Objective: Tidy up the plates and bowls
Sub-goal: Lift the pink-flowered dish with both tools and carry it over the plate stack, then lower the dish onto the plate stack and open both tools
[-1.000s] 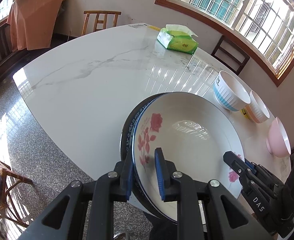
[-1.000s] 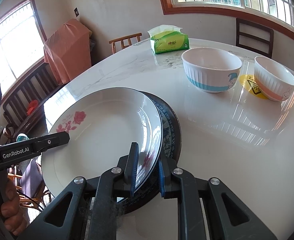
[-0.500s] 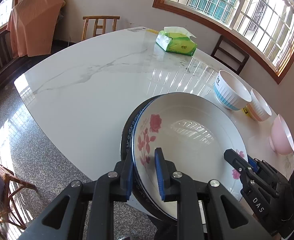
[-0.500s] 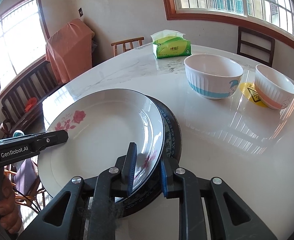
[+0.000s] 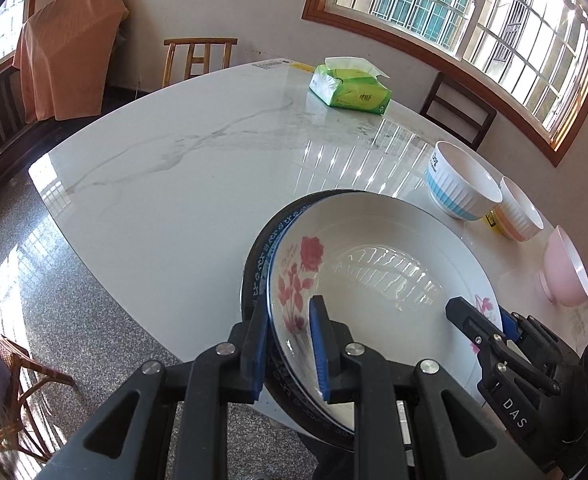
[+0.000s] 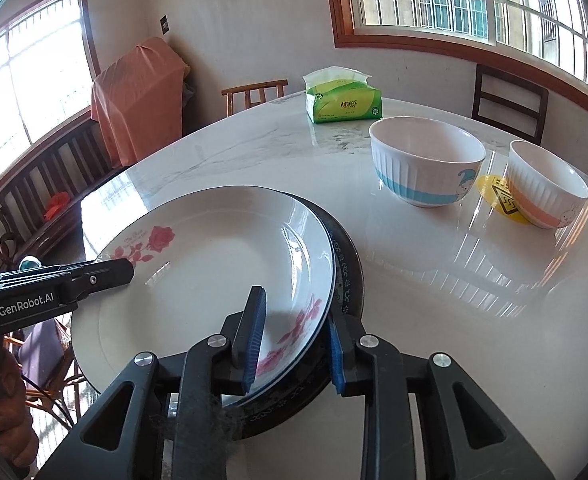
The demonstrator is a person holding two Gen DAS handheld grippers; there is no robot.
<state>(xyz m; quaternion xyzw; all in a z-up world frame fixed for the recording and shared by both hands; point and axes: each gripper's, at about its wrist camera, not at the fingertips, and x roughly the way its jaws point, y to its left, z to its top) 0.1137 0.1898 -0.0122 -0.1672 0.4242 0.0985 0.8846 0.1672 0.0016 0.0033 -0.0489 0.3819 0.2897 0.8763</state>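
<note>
Table: white marble top point(image 5: 182, 184), windows behind.
Left view: left gripper point(image 5: 286, 344) clenched on the rims of the rose plate point(image 5: 378, 292) and the dark plate point(image 5: 254, 280) under it; bowls point(image 5: 460, 180) ahead to its right.
Right view: right gripper point(image 6: 294, 340) straddles both rims, jaws just been opening, inner pad point(image 6: 252, 332) off the rose plate.

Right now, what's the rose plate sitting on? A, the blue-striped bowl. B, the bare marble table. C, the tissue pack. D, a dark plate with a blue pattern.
D: the rose plate lies on a dark plate with a blue pattern, whose rim shows along its right edge.
</note>
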